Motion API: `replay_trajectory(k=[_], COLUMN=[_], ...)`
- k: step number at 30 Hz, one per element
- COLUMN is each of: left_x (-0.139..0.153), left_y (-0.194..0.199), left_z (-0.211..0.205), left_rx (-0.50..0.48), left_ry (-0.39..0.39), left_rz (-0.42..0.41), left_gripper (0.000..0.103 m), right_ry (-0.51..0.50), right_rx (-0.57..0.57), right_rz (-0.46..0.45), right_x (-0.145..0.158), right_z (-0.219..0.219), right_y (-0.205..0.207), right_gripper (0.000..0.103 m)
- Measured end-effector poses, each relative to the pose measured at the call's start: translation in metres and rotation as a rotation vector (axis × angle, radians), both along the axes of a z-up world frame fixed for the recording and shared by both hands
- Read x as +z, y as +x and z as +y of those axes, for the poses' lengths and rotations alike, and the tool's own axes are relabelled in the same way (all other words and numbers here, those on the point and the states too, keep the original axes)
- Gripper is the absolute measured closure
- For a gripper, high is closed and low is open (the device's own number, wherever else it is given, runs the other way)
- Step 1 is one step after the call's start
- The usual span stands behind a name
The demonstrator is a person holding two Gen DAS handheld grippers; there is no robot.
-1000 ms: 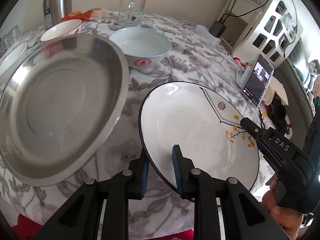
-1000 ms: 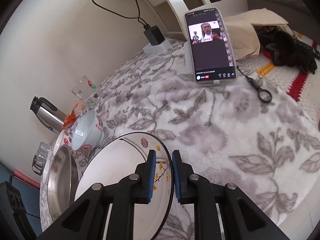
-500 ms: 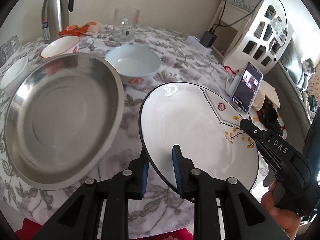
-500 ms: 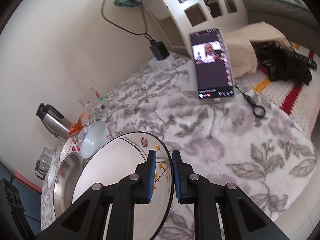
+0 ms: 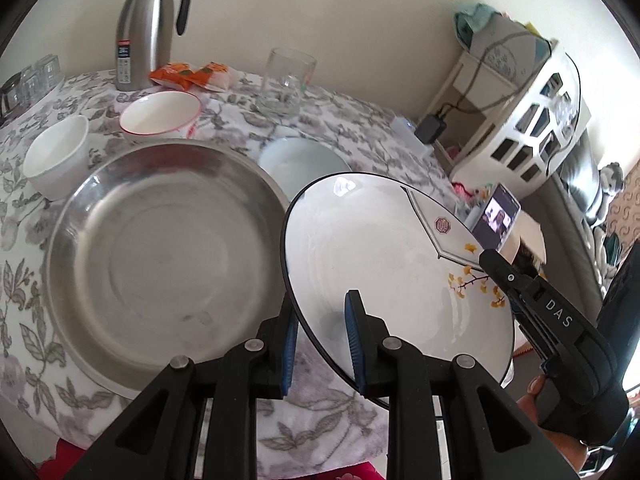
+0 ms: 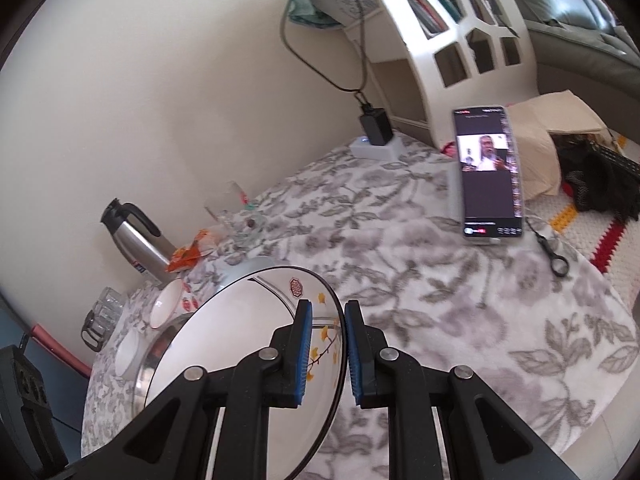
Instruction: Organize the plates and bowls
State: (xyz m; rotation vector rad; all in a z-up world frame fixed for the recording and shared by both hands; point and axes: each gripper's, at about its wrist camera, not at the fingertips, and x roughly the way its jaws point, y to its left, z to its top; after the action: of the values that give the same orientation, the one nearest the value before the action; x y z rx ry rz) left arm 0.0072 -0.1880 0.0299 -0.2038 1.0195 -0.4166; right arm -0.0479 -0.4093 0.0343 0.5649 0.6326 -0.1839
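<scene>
A: Two tools grip one dish. Your left tool (image 5: pixel 320 344) and your right tool (image 6: pixel 325 354) are each clamped on the rim of the white plate (image 5: pixel 384 264), one at its near edge, the other at the edge with the yellow sprig. It hangs tilted above the bench (image 6: pixel 420 292), just right of the steel pan (image 5: pixel 160 264).

B: So which step is this?

A: Carrying, I judge; the plate is not yet set down. Your next move calls for levelling it and lowering it, perhaps into the steel pan, with both tools letting go together so it does not tip.

B: Anything inside the dishes?

A: Largest first: the steel pan looks empty, the white plate is bare, the pale blue bowl (image 5: pixel 304 160) behind them shows nothing, nor does the red-rimmed bowl (image 5: pixel 160 114) or the small white bowl (image 5: pixel 56 152). The glass (image 5: pixel 286 80) looks empty too.
</scene>
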Motion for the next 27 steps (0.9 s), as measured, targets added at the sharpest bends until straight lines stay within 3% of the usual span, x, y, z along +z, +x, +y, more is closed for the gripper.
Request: replay_trajectory(k=[21,27], left_x=[0.001,-0.004], left_y=[0.044,0.051], left_z=[0.111,0.135], left_rx=[0.172,0.203], left_ry=[-0.070,-0.054], left_rz=[0.066,0.081], left_gripper=[0.079,0.079], right_ry=[-0.045,-0.051], right_rx=[0.150,0.195], right_rz=[0.013,0.049], right_x=[0.004,-0.006], right_z=[0.105,0.127], right_y=[0.062,0.075], right_gripper=[0.085,0.085])
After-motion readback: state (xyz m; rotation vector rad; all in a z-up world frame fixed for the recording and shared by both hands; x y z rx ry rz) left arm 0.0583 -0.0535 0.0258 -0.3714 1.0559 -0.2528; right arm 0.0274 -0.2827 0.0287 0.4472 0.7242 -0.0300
